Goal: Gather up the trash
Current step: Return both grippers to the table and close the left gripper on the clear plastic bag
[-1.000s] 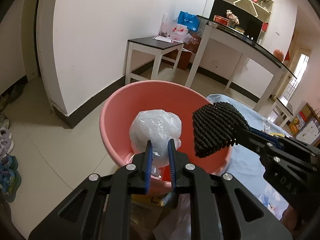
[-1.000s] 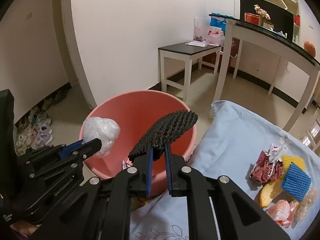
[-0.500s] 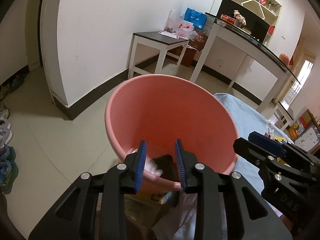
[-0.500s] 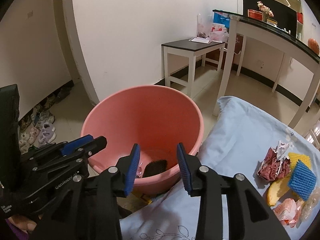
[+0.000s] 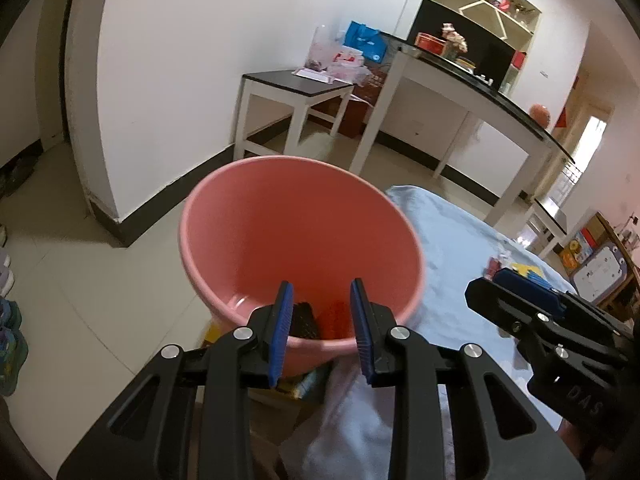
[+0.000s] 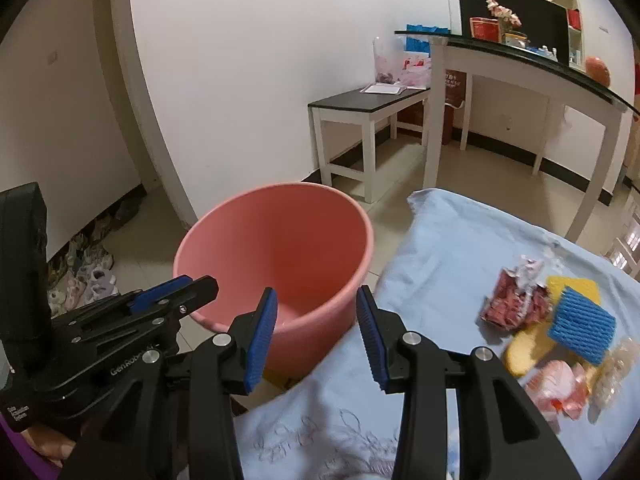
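A pink bucket (image 5: 280, 216) stands on the floor beside a bed-like surface under a light blue cloth (image 6: 448, 248). At the bucket's bottom lie a black mesh piece (image 5: 304, 318) and something red (image 5: 336, 316). My left gripper (image 5: 321, 284) hangs open over the near rim with nothing between its fingers. My right gripper (image 6: 316, 292) is beside it over the bucket's (image 6: 280, 240) near edge, its jaws opening and empty. On the cloth to the right lie a red crumpled wrapper (image 6: 514, 300), a blue foam net (image 6: 582, 324), a yellow piece (image 6: 572, 284) and a pink wrapper (image 6: 556, 384).
A dark-topped side table (image 6: 368, 104) stands by the white wall behind the bucket. A long counter (image 6: 520, 60) runs to the right. Shoes (image 6: 88, 272) lie on the tiled floor at left. A yellow box (image 5: 304, 384) sits under the bucket's near side.
Both grippers opened. The white bag left the left gripper and the black mesh left the right one, and both fell into the bucket. The right gripper has shifted towards the cloth.
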`<move>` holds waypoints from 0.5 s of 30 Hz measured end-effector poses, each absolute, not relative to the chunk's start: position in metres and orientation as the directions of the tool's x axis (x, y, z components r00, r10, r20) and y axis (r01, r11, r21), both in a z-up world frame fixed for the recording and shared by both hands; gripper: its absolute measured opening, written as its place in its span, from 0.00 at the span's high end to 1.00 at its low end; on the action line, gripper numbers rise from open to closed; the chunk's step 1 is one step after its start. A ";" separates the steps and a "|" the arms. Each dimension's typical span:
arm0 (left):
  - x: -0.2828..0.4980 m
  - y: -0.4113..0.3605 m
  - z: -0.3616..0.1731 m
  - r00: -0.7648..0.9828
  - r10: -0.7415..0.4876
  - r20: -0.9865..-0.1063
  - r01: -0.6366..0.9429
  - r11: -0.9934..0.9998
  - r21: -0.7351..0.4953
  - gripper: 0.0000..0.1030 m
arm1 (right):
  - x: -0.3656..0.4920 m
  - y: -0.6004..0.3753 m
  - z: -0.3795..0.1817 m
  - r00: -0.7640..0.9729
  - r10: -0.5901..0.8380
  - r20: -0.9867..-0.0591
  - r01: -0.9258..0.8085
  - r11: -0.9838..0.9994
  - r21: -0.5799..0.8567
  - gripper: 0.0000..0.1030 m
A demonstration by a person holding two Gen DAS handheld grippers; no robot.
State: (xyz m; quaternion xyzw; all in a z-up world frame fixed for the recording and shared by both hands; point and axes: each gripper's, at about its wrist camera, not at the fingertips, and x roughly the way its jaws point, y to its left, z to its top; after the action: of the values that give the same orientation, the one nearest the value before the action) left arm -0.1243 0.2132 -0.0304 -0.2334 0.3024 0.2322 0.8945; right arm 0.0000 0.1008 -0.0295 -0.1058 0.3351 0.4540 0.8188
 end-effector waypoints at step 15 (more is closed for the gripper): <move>-0.102 0.121 -0.025 0.732 0.163 -0.661 -0.422 0.871 -0.253 0.71 | 0.004 -0.007 -0.038 0.449 0.598 -0.664 -0.665 0.720 0.199 0.60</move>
State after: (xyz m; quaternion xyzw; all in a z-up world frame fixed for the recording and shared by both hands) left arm -0.1019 0.1206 -0.0249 -0.1970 0.3286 0.1608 0.9096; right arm 0.0042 -0.0073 -0.0384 -0.0450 0.3709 0.3716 0.8499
